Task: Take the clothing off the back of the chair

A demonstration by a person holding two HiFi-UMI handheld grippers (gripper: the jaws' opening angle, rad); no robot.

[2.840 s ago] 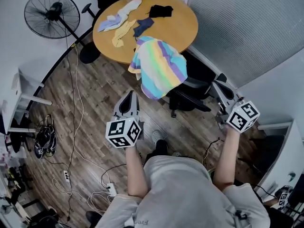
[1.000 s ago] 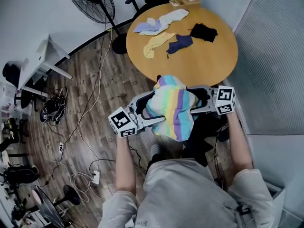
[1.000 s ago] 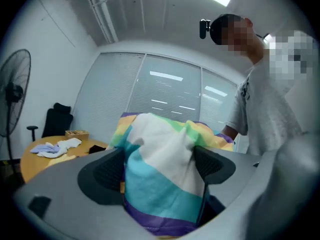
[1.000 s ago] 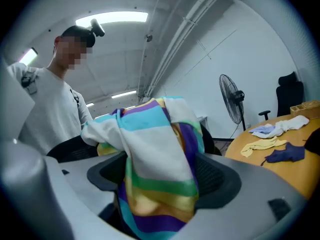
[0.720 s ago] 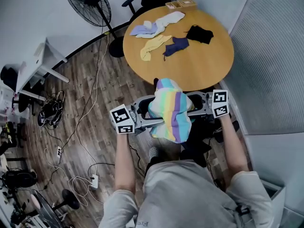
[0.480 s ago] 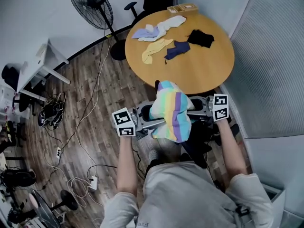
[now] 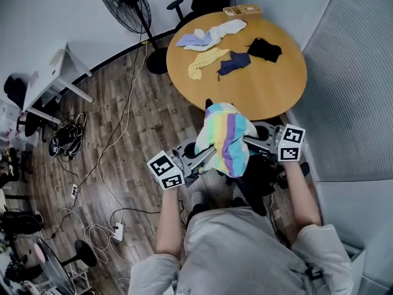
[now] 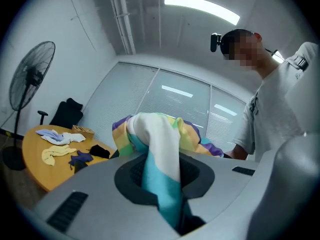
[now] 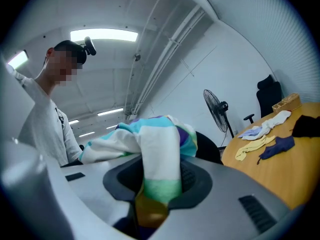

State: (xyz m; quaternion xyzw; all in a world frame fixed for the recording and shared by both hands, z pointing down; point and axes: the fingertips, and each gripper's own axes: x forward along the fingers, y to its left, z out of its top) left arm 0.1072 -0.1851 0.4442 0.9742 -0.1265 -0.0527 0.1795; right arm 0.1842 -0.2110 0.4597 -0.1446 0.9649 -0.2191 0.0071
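Striped clothing [image 7: 227,139] gripped inside left claw [image 7: 206,154] and right claw [image 7: 250,141] (both closing).

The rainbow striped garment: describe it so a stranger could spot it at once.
Start at the round wooden table; a black office chair stands at its near edge. The garment is bunched above that chair, larger than the table's plain cloths and alone in pastel stripes.
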